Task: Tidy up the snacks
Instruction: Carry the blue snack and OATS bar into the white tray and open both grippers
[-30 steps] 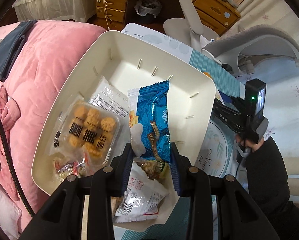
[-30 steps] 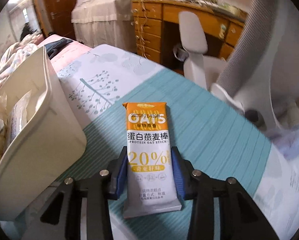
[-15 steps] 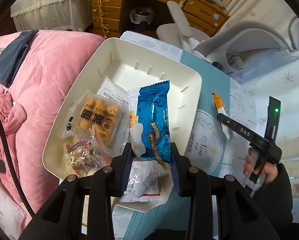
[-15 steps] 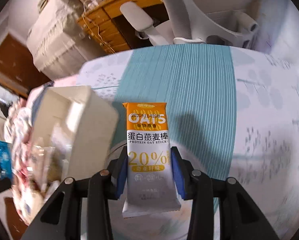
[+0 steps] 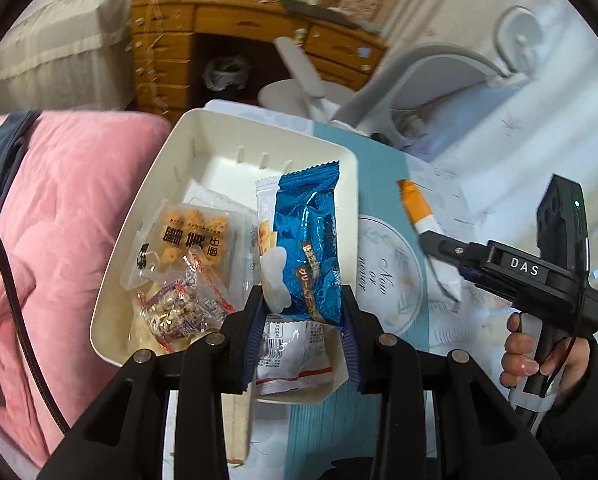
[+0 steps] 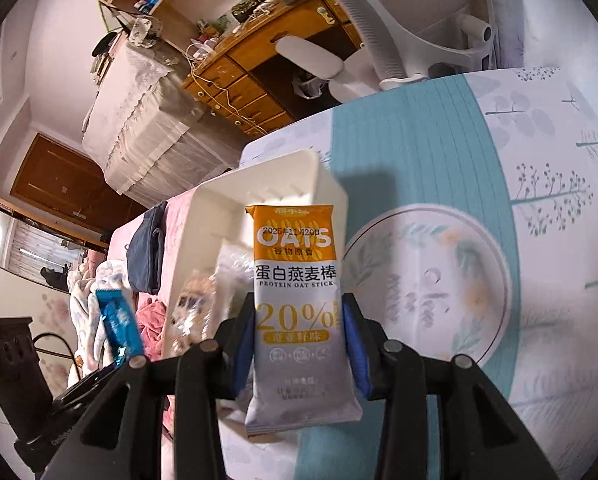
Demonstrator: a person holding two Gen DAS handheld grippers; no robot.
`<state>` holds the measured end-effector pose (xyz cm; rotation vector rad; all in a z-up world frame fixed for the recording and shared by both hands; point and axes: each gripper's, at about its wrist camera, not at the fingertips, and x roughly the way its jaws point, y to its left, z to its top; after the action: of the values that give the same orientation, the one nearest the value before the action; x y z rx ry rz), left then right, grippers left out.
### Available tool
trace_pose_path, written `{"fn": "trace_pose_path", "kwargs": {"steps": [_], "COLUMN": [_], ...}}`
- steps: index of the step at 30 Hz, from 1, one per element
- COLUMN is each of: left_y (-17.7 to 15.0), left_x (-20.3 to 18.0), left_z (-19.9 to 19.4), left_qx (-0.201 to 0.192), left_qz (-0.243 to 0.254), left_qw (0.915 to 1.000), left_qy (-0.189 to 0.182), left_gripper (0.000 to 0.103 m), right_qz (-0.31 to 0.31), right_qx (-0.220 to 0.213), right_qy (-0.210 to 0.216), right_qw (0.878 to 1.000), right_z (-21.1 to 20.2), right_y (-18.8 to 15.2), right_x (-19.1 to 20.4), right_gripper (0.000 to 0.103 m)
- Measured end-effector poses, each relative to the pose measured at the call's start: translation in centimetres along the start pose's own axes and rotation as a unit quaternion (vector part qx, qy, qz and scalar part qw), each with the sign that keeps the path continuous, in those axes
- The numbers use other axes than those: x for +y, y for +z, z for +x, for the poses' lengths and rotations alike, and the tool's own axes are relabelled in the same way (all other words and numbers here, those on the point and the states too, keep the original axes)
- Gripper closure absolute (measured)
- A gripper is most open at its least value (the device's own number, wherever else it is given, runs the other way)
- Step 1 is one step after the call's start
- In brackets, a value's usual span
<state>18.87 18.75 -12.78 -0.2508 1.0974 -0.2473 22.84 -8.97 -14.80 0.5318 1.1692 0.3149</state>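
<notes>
You already have several snacks in the cream bin (image 5: 155, 184), and your left gripper (image 5: 303, 312) fingers clamp the blue wafer pack (image 5: 307, 240) over it while your right gripper (image 6: 297, 344) fingers clamp the oat stick (image 6: 297, 300) beside it, both still to drop in.

Wooden desk (image 5: 235, 44) with drawers, white office chair (image 5: 411, 80), pink quilt (image 5: 71, 208), dark wooden door (image 6: 59, 184).

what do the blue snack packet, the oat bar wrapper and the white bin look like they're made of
Blue snack packet: looks like metallised foil film, glossy, with crinkles that catch bright highlights and a zigzag-cut top edge.
Oat bar wrapper: seems a smoother plastic film, matte to satin, flat with printed text and little glare.
White bin: apparently rigid moulded plastic, cream and matte, with even walls and small moulded ribs inside.
</notes>
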Motion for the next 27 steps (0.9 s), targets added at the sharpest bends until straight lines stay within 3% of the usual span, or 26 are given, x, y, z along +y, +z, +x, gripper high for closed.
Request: {"fn": "trace_pose_path", "kwargs": {"steps": [10,15,16,17,18,20,24,27], "left_y": [0.4,1.2,1.5,1.7,2.0,2.3,2.5,2.0], "left_x": [3.5,5.3,5.7,6.0,6.3,6.9,7.4,7.2], "left_z": [-0.9,-0.8,-0.8,-0.8,-0.8,-1.0,-1.1,-0.9], "left_qx": [0.02,0.025,0.024,0.024,0.024,0.02,0.023,0.028], "left_qz": [0.07,0.085,0.087,0.087,0.086,0.081,0.078,0.068], "left_qw": [0.9953,0.9932,0.9933,0.9935,0.9938,0.9947,0.9948,0.9964], "left_qy": [-0.064,-0.075,-0.072,-0.07,-0.066,-0.06,-0.061,-0.042], "left_gripper": [0.069,0.068,0.066,0.058,0.044,0.034,0.031,0.03], "right_qz": [0.012,0.031,0.034,0.039,0.045,0.054,0.072,0.079], "right_qx": [-0.048,-0.083,-0.09,-0.096,-0.098,-0.096,-0.093,-0.084], "right_qy": [-0.023,-0.028,-0.03,-0.033,-0.036,-0.042,-0.049,-0.056], "right_qw": [0.998,0.996,0.995,0.994,0.993,0.993,0.992,0.992], "right_z": [1.2,2.0,2.0,2.2,2.3,2.7,2.9,2.9], "right_y": [-5.1,-6.5,-6.8,-6.9,-7.0,-7.3,-8.2,-8.9], "right_x": [5.9,7.8,8.2,8.3,8.5,8.6,8.4,7.9], "right_gripper": [0.063,0.063,0.062,0.06,0.06,0.06,0.059,0.052]}}
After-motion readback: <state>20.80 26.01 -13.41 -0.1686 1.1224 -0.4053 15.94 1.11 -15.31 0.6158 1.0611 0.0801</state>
